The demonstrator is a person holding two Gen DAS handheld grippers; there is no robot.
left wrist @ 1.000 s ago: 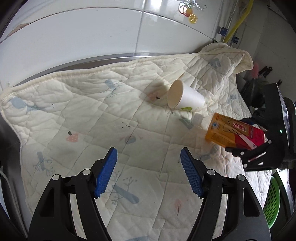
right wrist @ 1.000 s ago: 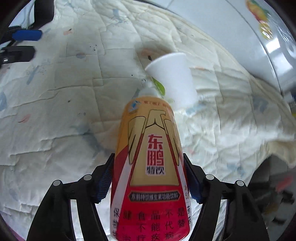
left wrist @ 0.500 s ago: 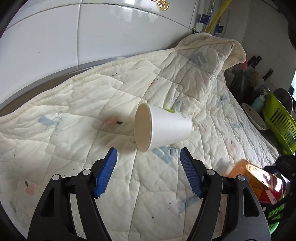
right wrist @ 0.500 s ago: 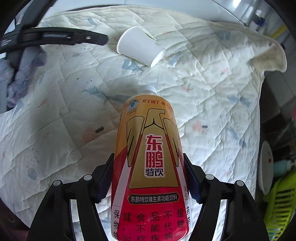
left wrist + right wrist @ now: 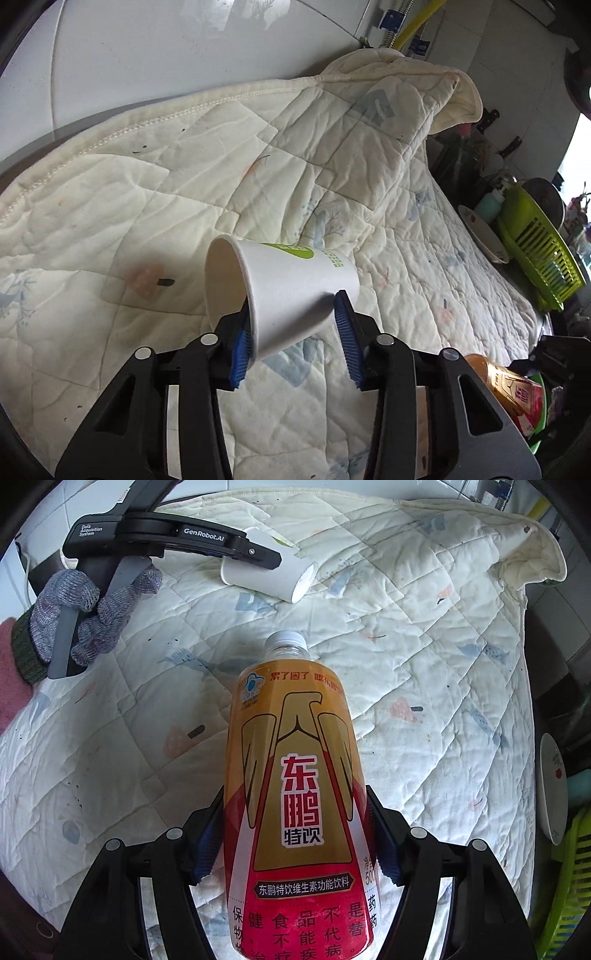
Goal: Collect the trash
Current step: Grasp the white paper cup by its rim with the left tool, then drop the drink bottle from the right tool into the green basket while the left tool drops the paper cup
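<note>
Nearest, in the left wrist view: left tool point(image 5: 295, 332), jaws just closing in, blue pads either side of the white cup point(image 5: 291, 288), touching it or very nearly (hard to tell if pressing yet). Cup on its side on the quilt point(image 5: 147, 206), long way lying across the tool, open mouth to the left, bottom to the right. Next move probably a firm squeeze, then a lift. Right tool point(image 5: 291, 834) clamped tight on the bottle point(image 5: 295, 797), cap pointing away. Farther off: green rack point(image 5: 539, 251), plate point(image 5: 484, 240).
</note>
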